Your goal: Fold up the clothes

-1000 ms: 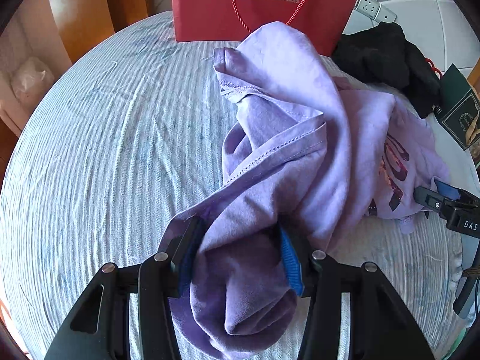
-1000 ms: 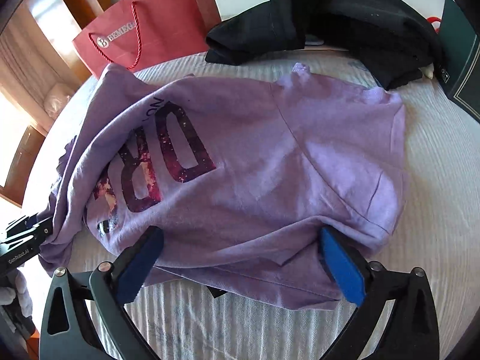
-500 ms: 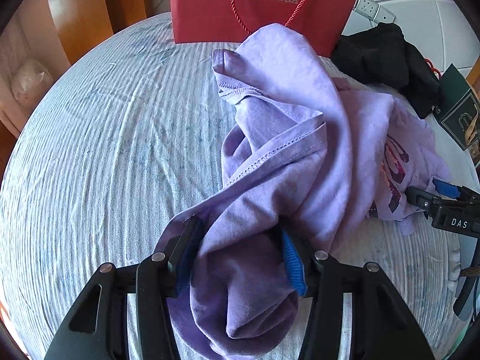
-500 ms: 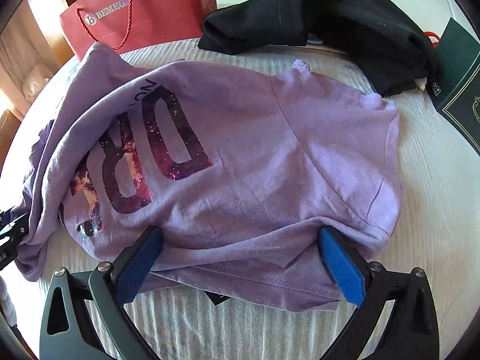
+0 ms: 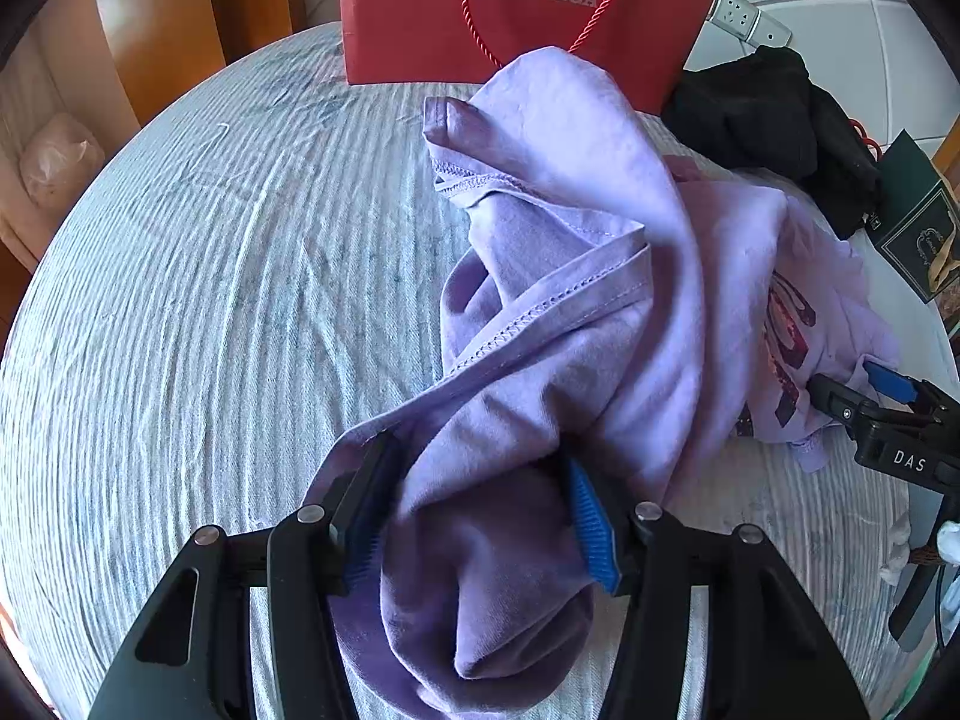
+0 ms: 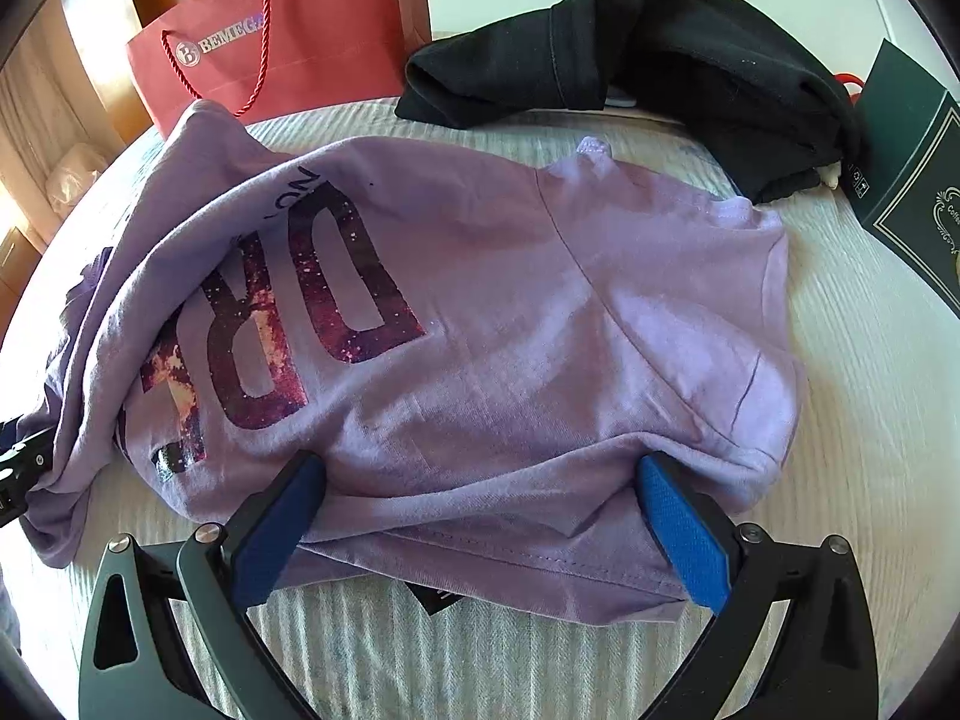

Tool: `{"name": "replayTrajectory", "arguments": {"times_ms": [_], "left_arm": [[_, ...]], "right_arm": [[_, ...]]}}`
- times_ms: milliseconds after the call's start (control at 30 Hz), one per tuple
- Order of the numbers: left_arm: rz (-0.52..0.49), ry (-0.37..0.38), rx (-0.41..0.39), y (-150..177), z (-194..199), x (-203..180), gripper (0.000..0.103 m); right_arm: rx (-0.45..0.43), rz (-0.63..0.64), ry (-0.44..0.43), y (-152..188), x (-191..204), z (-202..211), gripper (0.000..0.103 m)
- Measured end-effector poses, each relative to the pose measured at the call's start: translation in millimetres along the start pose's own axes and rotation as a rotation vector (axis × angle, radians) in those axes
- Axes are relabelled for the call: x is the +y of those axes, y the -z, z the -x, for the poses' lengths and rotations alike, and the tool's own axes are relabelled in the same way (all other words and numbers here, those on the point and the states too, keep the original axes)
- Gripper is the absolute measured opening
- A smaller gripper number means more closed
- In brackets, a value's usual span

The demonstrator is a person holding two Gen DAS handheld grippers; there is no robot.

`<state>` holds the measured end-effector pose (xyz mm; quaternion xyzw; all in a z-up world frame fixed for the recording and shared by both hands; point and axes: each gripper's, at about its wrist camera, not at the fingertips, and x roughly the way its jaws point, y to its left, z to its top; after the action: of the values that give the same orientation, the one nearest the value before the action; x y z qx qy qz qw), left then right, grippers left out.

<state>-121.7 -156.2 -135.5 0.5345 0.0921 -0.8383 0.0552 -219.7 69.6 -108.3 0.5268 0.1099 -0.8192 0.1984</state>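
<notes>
A lilac T-shirt (image 6: 510,324) with dark red letters lies crumpled on a pale striped bedspread (image 5: 198,312). In the left wrist view the shirt (image 5: 576,276) is bunched and twisted, and a thick wad of it sits between the fingers of my left gripper (image 5: 474,516), which looks closed on it. My right gripper (image 6: 480,522) is wide open, its blue pads on either side of the shirt's near hem, fabric lying between them. The right gripper also shows at the right edge of the left wrist view (image 5: 888,414).
A red BEMEGA paper bag (image 5: 516,6) stands at the far edge of the bed. A black garment (image 6: 636,54) lies at the back right. A dark green box (image 6: 918,180) sits at the right. Wooden furniture (image 5: 162,30) is at the far left.
My right gripper has moved forward and left along the shirt, staying wide open around the hem. My left gripper keeps its hold on the bunched fabric, barely moving.
</notes>
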Motion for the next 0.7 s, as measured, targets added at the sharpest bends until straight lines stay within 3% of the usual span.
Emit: {"name": "replayTrajectory", "arguments": {"times_ms": [67,133,167,200,233,367,433,533,700], "left_arm": [[0.008,0.005,0.007,-0.2,0.4,0.9,0.055],[0.023,0.03,-0.001,-2.9,8.5,2.5,0.043],[0.028,0.045,-0.015,-5.3,14.7,3.0,0.041],[0.025,0.055,-0.04,-9.7,23.2,2.2,0.041],[0.012,0.064,-0.066,-16.4,32.2,0.2,0.041],[-0.043,0.082,-0.144,-54.0,49.8,-10.3,0.044],[-0.064,0.07,-0.156,-78.6,42.3,-12.8,0.05],[-0.068,0.049,-0.124,-110.2,13.1,-15.6,0.051],[-0.075,0.032,-0.07,-135.4,-27.5,-16.7,0.051]], "right_arm": [[0.032,0.012,-0.007,-5.7,0.9,-4.2,0.103],[0.053,-0.005,-0.005,-7.5,0.1,-2.9,0.097],[0.038,-0.023,-0.014,-8.2,-2.8,2.3,0.074],[0.016,-0.042,-0.044,-9.0,-8.0,10.6,0.019],[0.002,-0.06,-0.086,-10.3,-14.7,19.0,0.01],[-0.061,-0.08,-0.187,-20.6,-40.7,52.5,0.026],[-0.109,-0.067,-0.178,-27.9,-53.8,69.3,0.028],[-0.129,-0.113,-0.132,-46.2,-84.2,70.4,0.031],[-0.068,-0.141,-0.081,-71.4,-118.6,38.2,0.033]]}}
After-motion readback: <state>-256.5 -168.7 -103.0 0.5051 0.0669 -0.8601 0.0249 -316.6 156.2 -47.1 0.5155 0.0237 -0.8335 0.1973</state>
